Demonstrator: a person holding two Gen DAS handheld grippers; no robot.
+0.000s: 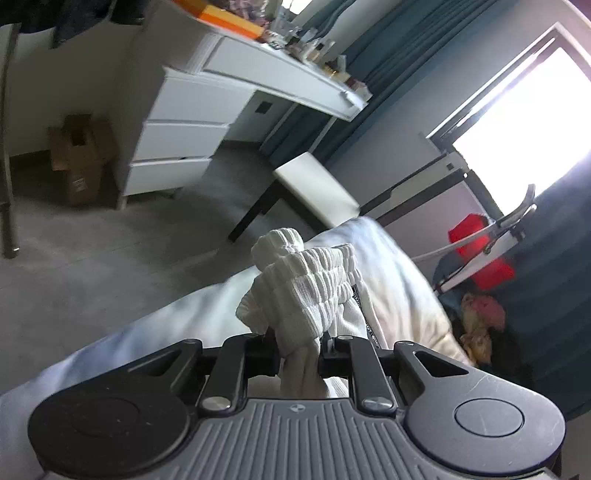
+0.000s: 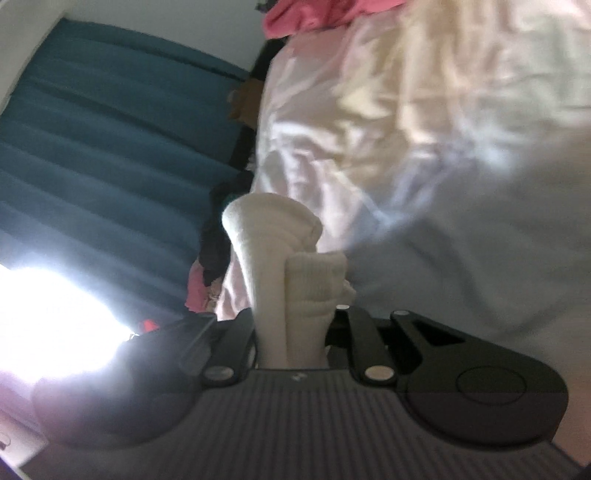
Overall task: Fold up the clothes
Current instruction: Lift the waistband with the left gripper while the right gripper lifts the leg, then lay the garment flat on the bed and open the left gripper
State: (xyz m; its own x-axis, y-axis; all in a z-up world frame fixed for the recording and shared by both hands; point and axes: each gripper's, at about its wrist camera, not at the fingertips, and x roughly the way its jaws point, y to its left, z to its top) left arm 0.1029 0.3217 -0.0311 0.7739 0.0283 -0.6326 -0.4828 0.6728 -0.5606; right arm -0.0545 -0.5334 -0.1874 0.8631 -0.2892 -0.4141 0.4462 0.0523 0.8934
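- only the left wrist view shows the room beyond the bed (image 1: 388, 288): a white dresser (image 1: 177, 147) and desk, a white stool (image 1: 317, 192), a cardboard box (image 1: 79, 155); the right wrist view, blurred, has the bed (image 2: 424, 147) with pink clothes (image 2: 314, 14) at its far edge.
- the left gripper (image 1: 299, 354) is clamped on a white ribbed garment (image 1: 306, 291), which bunches up just ahead of the fingers, above the bed.
- the right gripper (image 2: 291, 332) pinches a cream ribbed fold (image 2: 280, 266) standing between its fingers, beside the bed.
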